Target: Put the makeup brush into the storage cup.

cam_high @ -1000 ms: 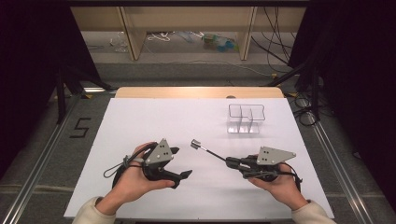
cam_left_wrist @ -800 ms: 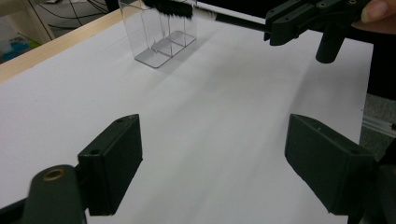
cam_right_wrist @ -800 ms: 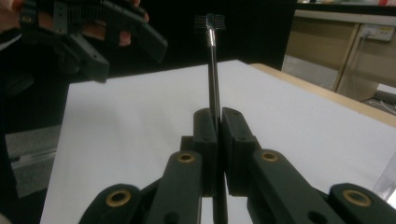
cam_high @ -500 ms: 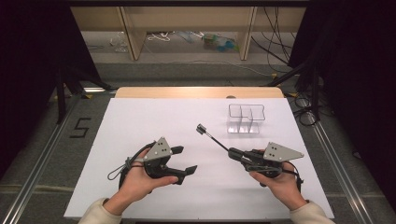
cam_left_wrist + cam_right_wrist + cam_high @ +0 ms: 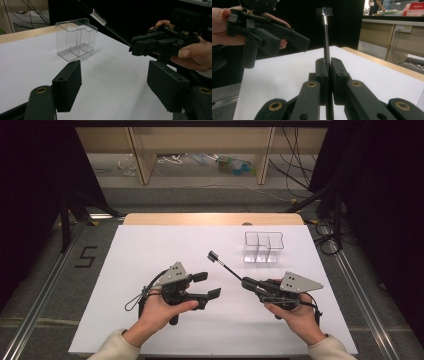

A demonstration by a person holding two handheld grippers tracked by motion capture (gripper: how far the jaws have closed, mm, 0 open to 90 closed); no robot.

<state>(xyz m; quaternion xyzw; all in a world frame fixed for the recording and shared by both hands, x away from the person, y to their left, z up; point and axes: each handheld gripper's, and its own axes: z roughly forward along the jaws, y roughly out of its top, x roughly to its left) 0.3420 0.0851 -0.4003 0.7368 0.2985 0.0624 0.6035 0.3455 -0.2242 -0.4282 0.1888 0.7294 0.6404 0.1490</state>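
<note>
My right gripper [image 5: 248, 283] is shut on the lower end of a thin black stick tool [image 5: 227, 267], which has a small flat toothed head. The stick points up and to the left over the white table [image 5: 150, 245]. In the right gripper view the jaws [image 5: 329, 67] pinch the stick [image 5: 326, 35], with its head [image 5: 327, 11] high in front. My left gripper [image 5: 207, 285] is open and holds nothing, low over the table's front middle. A clear plastic divided box [image 5: 263, 247] stands on the table behind the right gripper. The left gripper view looks between its jaws [image 5: 117, 87] at this box [image 5: 76, 38].
The right gripper [image 5: 162, 42] and its hand are in front of the left one, to the right. The left gripper [image 5: 267, 35] is at the upper left of the right gripper view. Beyond the table's wooden far edge [image 5: 212, 218] are shelf legs and cables on the floor.
The right gripper has swung the stick so that its head has risen and moved toward the clear box. The left gripper has drifted slightly right and stays open.
</note>
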